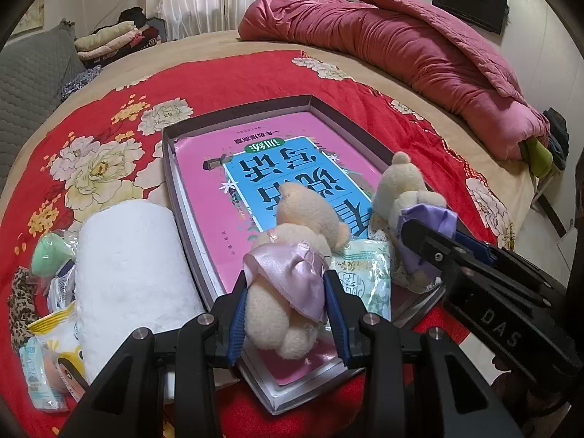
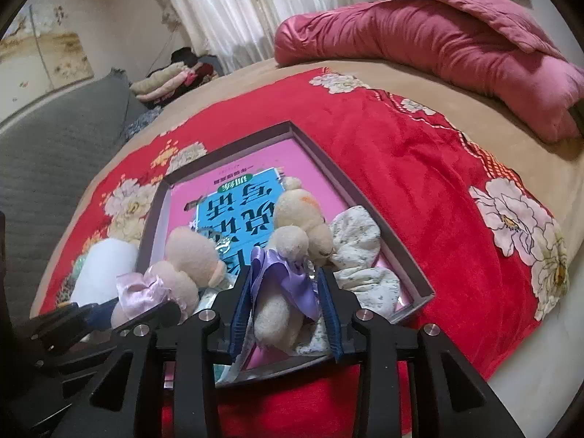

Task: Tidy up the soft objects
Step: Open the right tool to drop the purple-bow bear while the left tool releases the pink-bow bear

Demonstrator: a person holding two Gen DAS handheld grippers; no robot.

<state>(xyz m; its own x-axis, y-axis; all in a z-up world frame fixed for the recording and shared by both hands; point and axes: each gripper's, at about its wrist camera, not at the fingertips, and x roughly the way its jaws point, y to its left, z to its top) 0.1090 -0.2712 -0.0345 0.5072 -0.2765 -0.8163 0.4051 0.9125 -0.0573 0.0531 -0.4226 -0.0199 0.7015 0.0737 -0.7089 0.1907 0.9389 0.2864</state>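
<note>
The left gripper [image 1: 288, 310] is clamping the pink-dressed bear [image 1: 292, 255] by its body, blue pads pressing in from both sides, and the bear is lying lengthwise, legs toward the camera and head pointing off to about twelve o'clock, over the near end of the shallow box [image 1: 171, 168]. Over at three o'clock in the left wrist view, the right gripper [image 1: 430, 241] is sitting at the purple-dressed bear [image 1: 401, 189]; in its own camera that bear [image 2: 288, 255] is lying between the pads, long axis also running toward twelve, head up by the pink and blue book [image 2: 241, 204] inside the box. Those jaws are standing part-open, with gaps showing either side of the bear's legs, so it is looking loose rather than gripped. A white towel roll [image 1: 127, 270] is lying at nine o'clock just beside the box on the red floral blanket [image 1: 255, 80]. A green packet [image 1: 365, 273] is peeking out between the bears, its print too blurred to read, and the floral cloth [image 2: 357, 241] at the box's three o'clock side is half buried under the purple bear.
</note>
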